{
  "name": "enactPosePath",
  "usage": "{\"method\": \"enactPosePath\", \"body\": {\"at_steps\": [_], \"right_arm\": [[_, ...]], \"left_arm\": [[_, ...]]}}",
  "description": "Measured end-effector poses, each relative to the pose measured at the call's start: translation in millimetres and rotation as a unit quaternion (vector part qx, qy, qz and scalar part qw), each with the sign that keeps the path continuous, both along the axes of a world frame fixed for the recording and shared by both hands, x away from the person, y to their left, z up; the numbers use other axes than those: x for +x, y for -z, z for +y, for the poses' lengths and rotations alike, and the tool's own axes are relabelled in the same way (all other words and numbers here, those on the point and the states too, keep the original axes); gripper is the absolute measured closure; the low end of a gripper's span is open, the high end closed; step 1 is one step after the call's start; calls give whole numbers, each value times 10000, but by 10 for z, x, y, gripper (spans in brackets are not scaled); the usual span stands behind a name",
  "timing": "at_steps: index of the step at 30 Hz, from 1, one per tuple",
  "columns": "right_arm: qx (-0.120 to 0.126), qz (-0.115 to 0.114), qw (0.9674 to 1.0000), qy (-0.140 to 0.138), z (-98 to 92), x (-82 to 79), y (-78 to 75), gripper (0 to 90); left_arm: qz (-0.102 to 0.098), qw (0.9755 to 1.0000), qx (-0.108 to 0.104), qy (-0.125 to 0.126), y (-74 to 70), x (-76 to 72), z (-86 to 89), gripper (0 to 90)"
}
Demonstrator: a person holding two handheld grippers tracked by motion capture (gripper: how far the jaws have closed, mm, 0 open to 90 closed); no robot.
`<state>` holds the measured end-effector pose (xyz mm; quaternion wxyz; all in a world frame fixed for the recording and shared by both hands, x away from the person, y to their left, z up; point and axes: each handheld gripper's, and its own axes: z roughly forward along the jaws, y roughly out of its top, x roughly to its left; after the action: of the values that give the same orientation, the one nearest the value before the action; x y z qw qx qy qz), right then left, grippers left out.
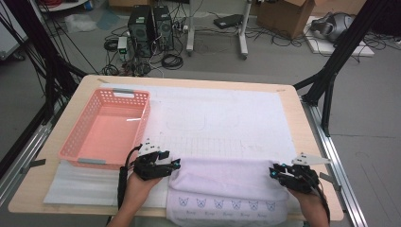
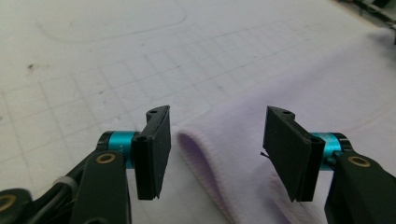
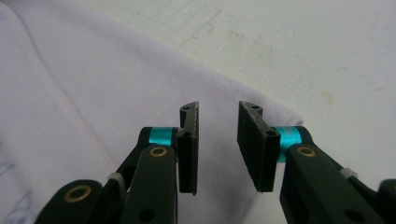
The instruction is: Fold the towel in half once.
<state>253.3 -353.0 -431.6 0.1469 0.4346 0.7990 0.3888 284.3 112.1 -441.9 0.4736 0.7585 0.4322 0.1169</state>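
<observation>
A pale lilac towel (image 1: 222,184) with a row of small blue cat prints lies folded at the table's front edge. My left gripper (image 1: 176,164) rests at the towel's far left corner. In the left gripper view the gripper (image 2: 217,149) stands open, and the folded towel edge (image 2: 303,79) lies between the jaws, clear of both pads. My right gripper (image 1: 274,171) sits at the far right corner. In the right gripper view that gripper (image 3: 217,144) is open by a narrow gap over the towel corner (image 3: 93,84), with no cloth pinched.
A pink plastic basket (image 1: 146,118) stands on the table's left side, just behind my left hand. A white gridded mat (image 1: 222,118) covers the middle of the wooden table (image 1: 302,123). A white foam sheet (image 1: 80,187) lies at the front left.
</observation>
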Motion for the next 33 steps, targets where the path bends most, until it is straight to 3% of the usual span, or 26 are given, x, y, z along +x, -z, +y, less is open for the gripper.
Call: {"method": "enactPosePath", "body": {"at_steps": [1,3,6,7,8,10,14,17,18,22,24,25,26,28,30,33], "right_arm": [[-76,6,10000,-15,21,37,22,701],[-411,87,9989,210,54,116,73,712],[-408,58,9985,369,17,127,90,691],[-439,47,9980,449,12,110,85,639],[-312,45,9982,509,-10,83,79,580],[-57,46,9985,542,-45,36,83,505],[-418,34,9971,643,-83,-8,123,399],[-366,40,9974,627,-101,-5,141,405],[-360,47,9974,627,-97,-9,141,416],[-296,89,9974,644,-105,-18,133,540],[-250,137,9982,535,-95,-22,124,654],[-205,189,9986,456,-93,-20,119,779],[-22,318,9991,269,-93,-13,118,829],[-31,327,9992,224,-90,-11,115,845],[27,351,9992,202,-102,-5,113,851],[82,110,9996,229,-116,-2,63,858]], "left_arm": [[31,10000,20,-9,22,10,-10,405],[116,9999,29,34,61,21,-18,406],[262,9996,68,79,111,31,-25,405],[280,9996,67,57,109,28,-25,401],[320,9995,59,11,104,26,-29,399],[268,9995,137,46,105,16,-52,387],[125,9989,387,225,104,-30,-122,347],[-144,9956,862,334,96,-81,-192,471],[-158,9954,858,384,94,-84,-193,526],[63,9977,521,419,104,-84,-173,777],[178,9986,383,331,110,-87,-171,814],[217,9988,318,305,112,-86,-169,826],[269,9989,258,298,115,-81,-158,834],[301,9990,177,283,113,-78,-144,846],[206,9994,124,256,95,-80,-131,851],[10,9997,-92,221,-13,-45,-74,854]]}}
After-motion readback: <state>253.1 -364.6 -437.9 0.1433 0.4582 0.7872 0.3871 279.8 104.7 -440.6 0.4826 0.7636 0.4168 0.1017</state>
